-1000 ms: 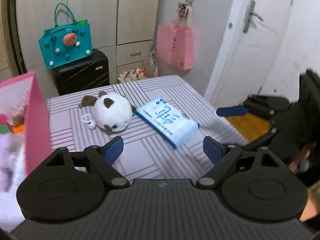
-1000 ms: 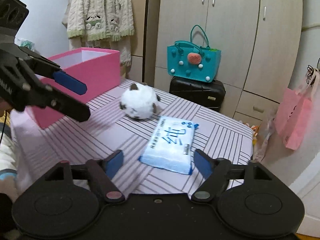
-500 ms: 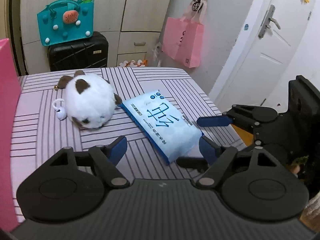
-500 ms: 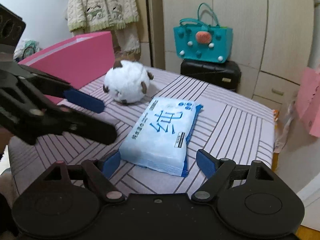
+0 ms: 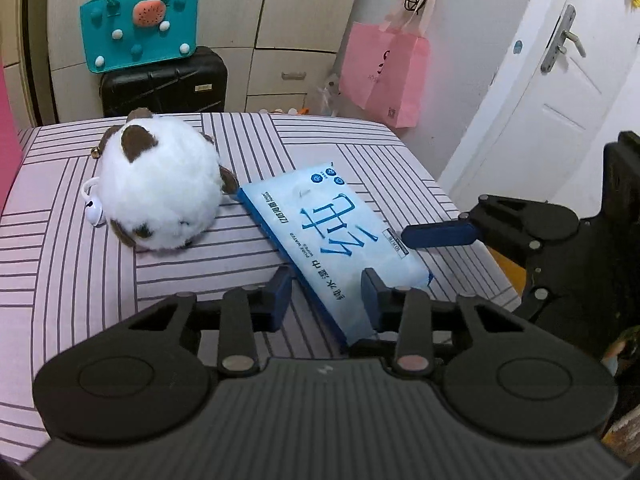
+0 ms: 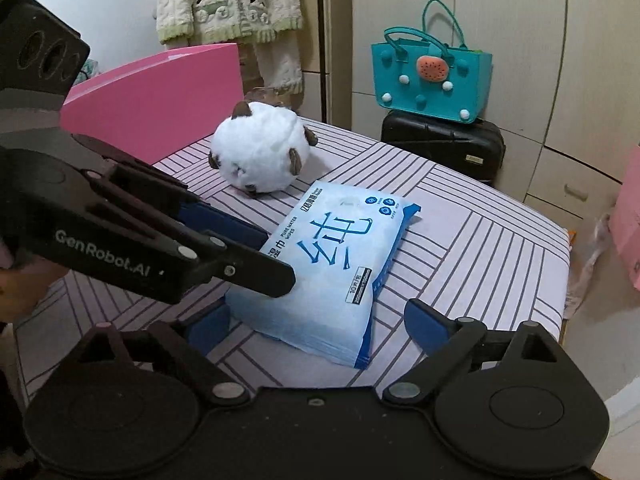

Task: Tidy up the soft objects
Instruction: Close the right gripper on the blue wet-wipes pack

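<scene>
On the striped table [image 5: 72,280] lies the wipes pack [image 5: 340,236], just right of the plush [image 5: 160,192]. Left gripper [image 5: 326,292] has clamped its jaws on the pack's near end. Right gripper [image 6: 316,324] straddles the same pack, jaws opening wide, pads clear of it. Pink box [image 6: 160,100] stands far left.

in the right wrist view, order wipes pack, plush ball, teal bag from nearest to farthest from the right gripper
1. Wipes pack: between the fingers of the right gripper, whose jaws are opening, on the striped bed.
2. Plush ball: farther back, left, by the pink box.
3. Teal bag: farthest, off the bed, on the black suitcase.
</scene>
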